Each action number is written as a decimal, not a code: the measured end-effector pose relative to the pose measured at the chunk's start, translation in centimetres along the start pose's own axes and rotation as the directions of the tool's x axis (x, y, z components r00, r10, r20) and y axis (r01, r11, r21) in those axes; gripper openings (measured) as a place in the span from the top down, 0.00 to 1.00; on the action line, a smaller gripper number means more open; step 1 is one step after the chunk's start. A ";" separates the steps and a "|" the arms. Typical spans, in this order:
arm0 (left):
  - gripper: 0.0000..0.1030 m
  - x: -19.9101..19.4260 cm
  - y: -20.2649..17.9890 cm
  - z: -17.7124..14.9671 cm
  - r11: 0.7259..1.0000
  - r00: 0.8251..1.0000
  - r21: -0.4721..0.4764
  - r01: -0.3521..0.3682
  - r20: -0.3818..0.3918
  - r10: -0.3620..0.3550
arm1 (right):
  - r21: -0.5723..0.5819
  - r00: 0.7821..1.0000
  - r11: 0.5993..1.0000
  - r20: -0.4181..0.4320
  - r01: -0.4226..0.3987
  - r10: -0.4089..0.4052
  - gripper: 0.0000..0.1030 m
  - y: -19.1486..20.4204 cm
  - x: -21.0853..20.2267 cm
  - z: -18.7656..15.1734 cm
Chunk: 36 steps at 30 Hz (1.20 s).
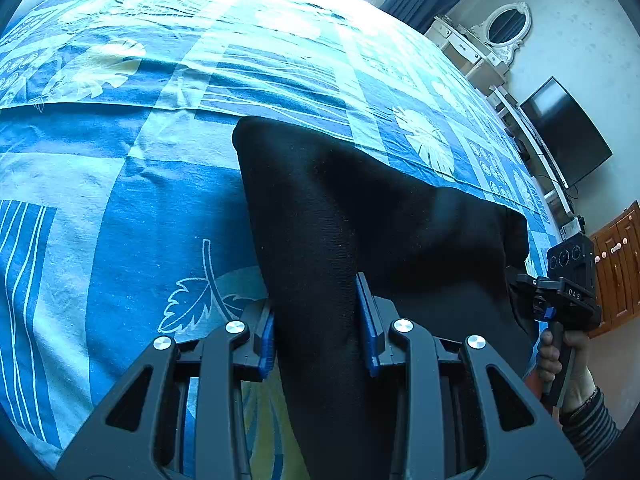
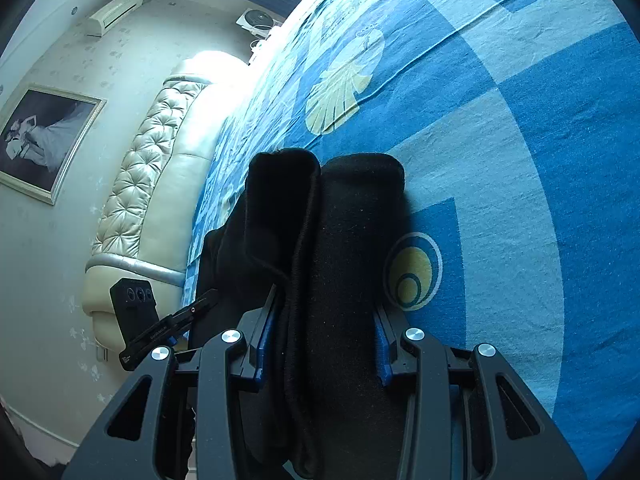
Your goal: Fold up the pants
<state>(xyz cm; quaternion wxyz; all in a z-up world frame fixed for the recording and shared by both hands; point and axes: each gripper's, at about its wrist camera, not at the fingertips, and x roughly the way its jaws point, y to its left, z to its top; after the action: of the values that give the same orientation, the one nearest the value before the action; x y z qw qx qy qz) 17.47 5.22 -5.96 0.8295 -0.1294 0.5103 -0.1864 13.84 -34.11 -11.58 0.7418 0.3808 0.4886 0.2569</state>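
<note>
The black pants (image 1: 360, 216) hang stretched between my two grippers above a bed with a blue patterned sheet (image 1: 120, 168). My left gripper (image 1: 320, 320) is shut on one end of the fabric, which runs down between its blue pads. My right gripper (image 2: 324, 332) is shut on a bunched, seamed end of the pants (image 2: 340, 220). In the left wrist view the right gripper (image 1: 568, 292) shows at the far right, held by a hand. In the right wrist view the left gripper (image 2: 160, 320) shows at the lower left.
A white dresser with an oval mirror (image 1: 504, 28) and a black TV (image 1: 568, 132) stand beyond the bed's far side. A cream tufted headboard (image 2: 152, 184) and a framed picture (image 2: 40, 140) lie at the other end.
</note>
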 end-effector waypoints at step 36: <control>0.67 -0.3 0.8 -0.4 0.998 0.998 0.058 -0.008 0.061 0.005 | 0.037 1.000 0.999 0.025 0.013 -0.014 0.61 1.4 1.7 -0.5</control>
<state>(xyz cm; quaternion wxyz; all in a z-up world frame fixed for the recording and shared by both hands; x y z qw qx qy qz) 17.10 6.09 -6.23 0.8488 -0.1093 0.4794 -0.1945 14.04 -31.92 -11.45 0.7425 0.3943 0.4863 0.2380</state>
